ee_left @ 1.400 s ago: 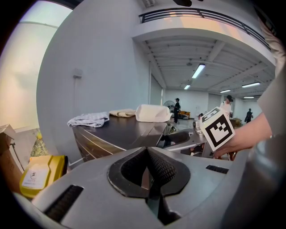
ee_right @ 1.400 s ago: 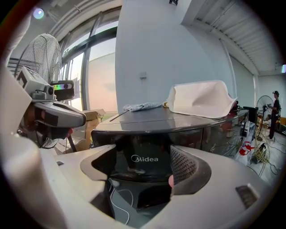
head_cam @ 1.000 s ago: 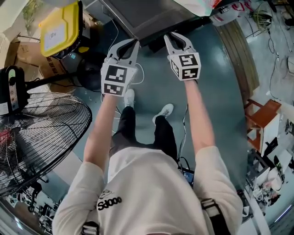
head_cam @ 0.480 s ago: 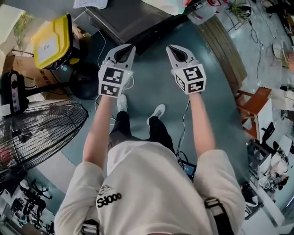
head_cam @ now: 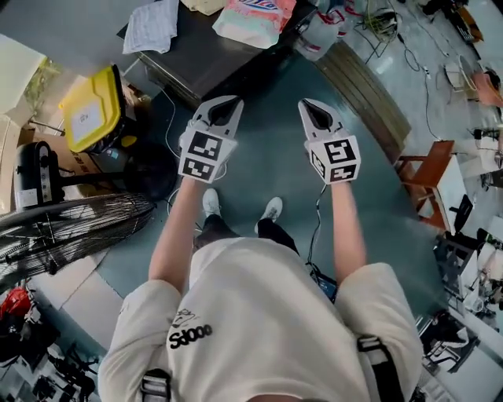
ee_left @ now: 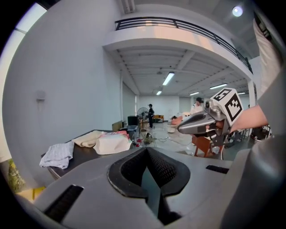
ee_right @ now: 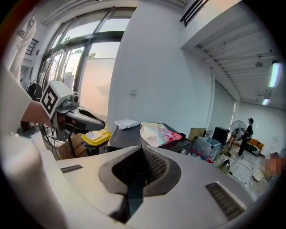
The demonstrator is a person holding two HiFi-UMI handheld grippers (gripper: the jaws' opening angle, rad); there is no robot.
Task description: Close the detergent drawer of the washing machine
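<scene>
Right now, in the head view, you hold both tools out in front of you over bare floor (head_cam: 271, 161). They are near each other and well short of the dark-topped cabinet (head_cam: 212, 59) in the upper middle of the frame. The left gripper (head_cam: 229, 103) and the right gripper (head_cam: 308, 105) each have their jaws pressed together with nothing in them, which I judge suits a push better than a pinch. A grey cloth (head_cam: 155, 25) and a pink bag (head_cam: 255, 17) lie on that cabinet's top. It may be the washing machine, but no detergent drawer shows on it from here.

In the left gripper view, your jaws meet with only a thin slit between them, empty. They aim past the cabinet at lower left and down the hall, so this tool looks parked rather than working.

In the right gripper view, the jaws are likewise closed on nothing, and the cabinet sits mid-frame, apart from them. Since the drawer is in no view, you cannot tell whether it is closed.
</scene>
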